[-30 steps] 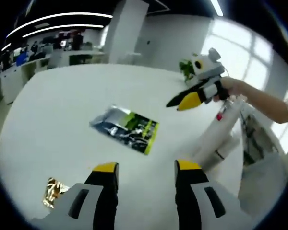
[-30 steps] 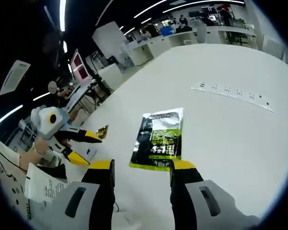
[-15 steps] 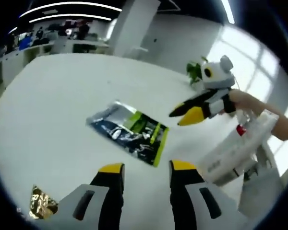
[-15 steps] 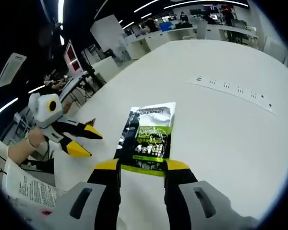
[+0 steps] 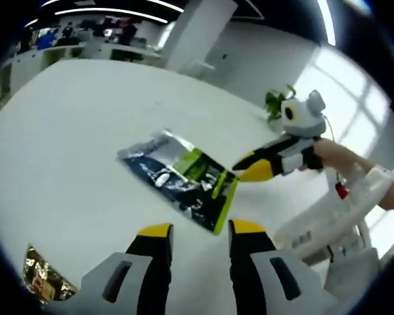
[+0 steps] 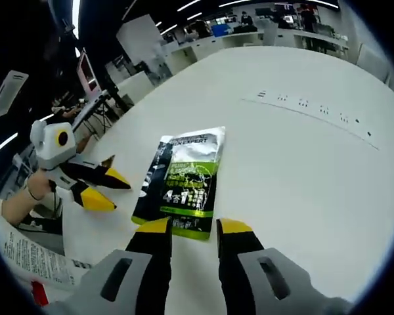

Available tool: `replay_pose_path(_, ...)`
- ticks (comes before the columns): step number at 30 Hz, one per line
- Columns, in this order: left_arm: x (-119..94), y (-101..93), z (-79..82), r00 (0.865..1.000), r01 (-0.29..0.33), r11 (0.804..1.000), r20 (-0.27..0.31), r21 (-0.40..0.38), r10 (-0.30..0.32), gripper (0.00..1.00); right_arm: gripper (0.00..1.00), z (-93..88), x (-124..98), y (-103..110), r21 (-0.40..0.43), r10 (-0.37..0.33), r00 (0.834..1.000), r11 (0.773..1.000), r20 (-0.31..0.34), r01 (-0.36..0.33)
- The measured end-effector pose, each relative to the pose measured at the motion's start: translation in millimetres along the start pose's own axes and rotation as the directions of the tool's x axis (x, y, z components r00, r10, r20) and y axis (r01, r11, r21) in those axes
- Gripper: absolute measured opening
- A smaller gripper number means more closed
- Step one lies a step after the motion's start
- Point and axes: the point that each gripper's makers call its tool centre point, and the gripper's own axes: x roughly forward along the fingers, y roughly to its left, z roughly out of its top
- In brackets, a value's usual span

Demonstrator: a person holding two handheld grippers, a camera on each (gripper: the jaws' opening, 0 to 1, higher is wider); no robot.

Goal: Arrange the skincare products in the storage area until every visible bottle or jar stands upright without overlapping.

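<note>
1 green packet (image 6: 179, 182) is lying flat on the table (image 6: 302, 177); 2 grippers, left gripper (image 5: 196, 230) and right gripper (image 6: 193, 227), are hovering part-open, holding nothing.

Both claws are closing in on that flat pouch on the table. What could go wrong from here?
1. The glossy black-and-green foil pouch lies flat on the white table; the right claw, at its near edge, may slide it rather than lift it.
2. The left claw points at the same pouch, so the two could collide.
3. A pouch this thin probably won't stand upright unaided.
</note>
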Motion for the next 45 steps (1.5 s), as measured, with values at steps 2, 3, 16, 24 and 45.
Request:
replay_pose_path(2, 1, 1.6, -1.1, 1.000, -0.013, 1.000, -0.001, -0.006, 0.013, 0.27, 0.28, 0.0, 1, -3, -0.003, -0.001, 1.000, 1.000, 0.002, 0.001)
replay_pose_path(3, 3, 1.5, -2.0, 1.000, -0.011, 1.000, -0.002, -0.010, 0.011, 0.26, 0.27, -0.2, 2, -5, 0.000, 0.000, 1.000, 1.000, 0.001, 0.000)
replay_pose_path(16, 12, -13.3, -1.4, 0.997, 0.074, 0.990, 0.027, -0.117, -0.071, 0.19, 0.20, -5.2, 7, 14, 0.084, 0.110, 0.994, 0.990, 0.021, -0.111)
replay_pose_path(24, 19, -22.5, -12.9, 0.995, 0.095, 0.977, 0.023, -0.192, -0.092, 0.08, 0.12, -8.6, 11, 33, 0.301, 0.243, 0.961, 0.914, 0.128, -0.272)
replay_pose_path(45, 25, 4.4, -16.7, 0.998, 0.040, 0.966, -0.030, -0.257, -0.050, 0.00, 0.04, -4.1, 24, 61, 0.395, 0.246, 0.945, 0.863, 0.216, -0.315)
